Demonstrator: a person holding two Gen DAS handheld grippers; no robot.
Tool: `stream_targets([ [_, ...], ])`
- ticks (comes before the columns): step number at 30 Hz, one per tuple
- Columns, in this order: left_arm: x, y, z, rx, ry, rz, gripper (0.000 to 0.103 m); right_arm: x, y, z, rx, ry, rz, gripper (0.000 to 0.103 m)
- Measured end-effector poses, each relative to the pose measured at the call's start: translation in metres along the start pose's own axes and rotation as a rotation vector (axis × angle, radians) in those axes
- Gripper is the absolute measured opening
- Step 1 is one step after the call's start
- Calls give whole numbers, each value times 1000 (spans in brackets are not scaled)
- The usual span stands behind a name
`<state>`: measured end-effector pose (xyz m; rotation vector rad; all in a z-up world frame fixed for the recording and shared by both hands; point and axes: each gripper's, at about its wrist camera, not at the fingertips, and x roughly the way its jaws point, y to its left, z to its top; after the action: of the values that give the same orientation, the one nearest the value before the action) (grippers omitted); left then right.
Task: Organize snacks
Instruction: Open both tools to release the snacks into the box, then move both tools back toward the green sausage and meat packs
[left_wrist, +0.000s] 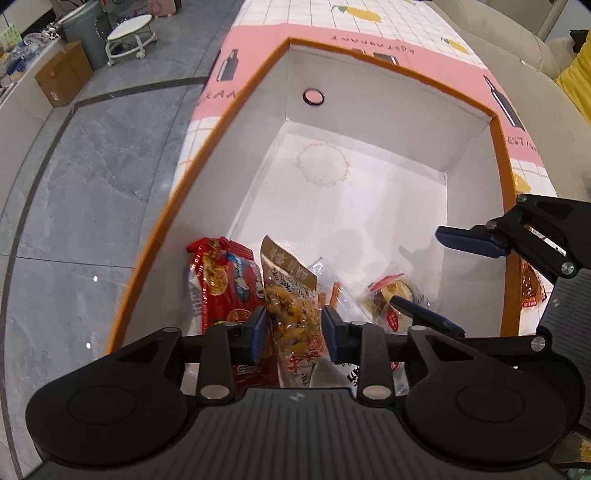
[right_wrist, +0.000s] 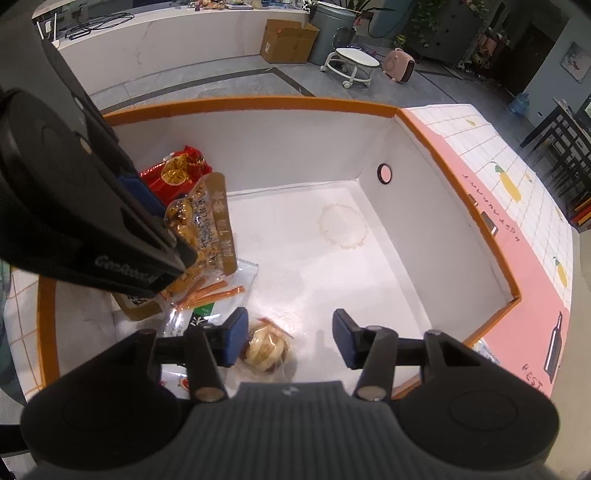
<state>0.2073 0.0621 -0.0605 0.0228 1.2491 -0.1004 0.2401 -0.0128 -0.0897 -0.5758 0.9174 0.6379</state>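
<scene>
Snacks sit gathered at one end of a large open box (left_wrist: 369, 236) with white inner walls and an orange rim; the box rests on a table (right_wrist: 517, 162) covered in a white grid cloth with pink bands and yellow fruit prints.

Seen from the left wrist, the left gripper (left_wrist: 293, 330) points steeply down into the box; its blue pads (left_wrist: 258, 328) stand on either side of a clear pouch of golden-brown snack pieces (left_wrist: 291, 306) with a gold patterned top strip; the pouch stands upright between them, and whether the pads actually press it I cannot tell. At about ten o'clock from that pouch leans a red packet (left_wrist: 221, 284) with printed food pictures; at about three o'clock lies a clear wrapper with thin orange sticks (left_wrist: 336, 291); further toward three o'clock lies a round pale pastry in a clear wrapper (left_wrist: 391, 299) with a red label.

Seen from the right wrist, the right gripper (right_wrist: 290, 339) hangs over the box floor with its blue pads well apart, holding nothing; the round pastry lies on the floor just beside its left pad, below and between the jaws; the gold pouch, the red packet and the orange sticks are toward ten o'clock, partly behind the other gripper's black body.

A round pink hole (right_wrist: 384, 173) shows in one box wall; a faint ring-shaped stain (right_wrist: 343, 225) marks the otherwise bare white floor.
</scene>
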Motion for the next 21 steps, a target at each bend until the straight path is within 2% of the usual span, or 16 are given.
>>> stream_targets([
  [3, -12, 0, 0, 3, -40, 17, 49, -9, 0, 0, 4, -18, -21, 64],
  [6, -27, -2, -2, 5, -100, 21, 57, -22, -1, -2, 15, -58, -45, 69],
  [8, -39, -5, -5, 13, -144, 31, 58, -34, -3, -4, 31, -99, -51, 69],
  [11, -56, -12, -11, 33, -218, 46, 63, -54, -7, -10, 70, -172, -44, 75],
  [15, -80, -23, -18, 53, -317, 54, 67, -82, -14, -22, 154, -262, -18, 76],
  [21, -105, -45, -32, 87, -443, 68, 68, -122, -28, -53, 287, -371, -19, 76],
])
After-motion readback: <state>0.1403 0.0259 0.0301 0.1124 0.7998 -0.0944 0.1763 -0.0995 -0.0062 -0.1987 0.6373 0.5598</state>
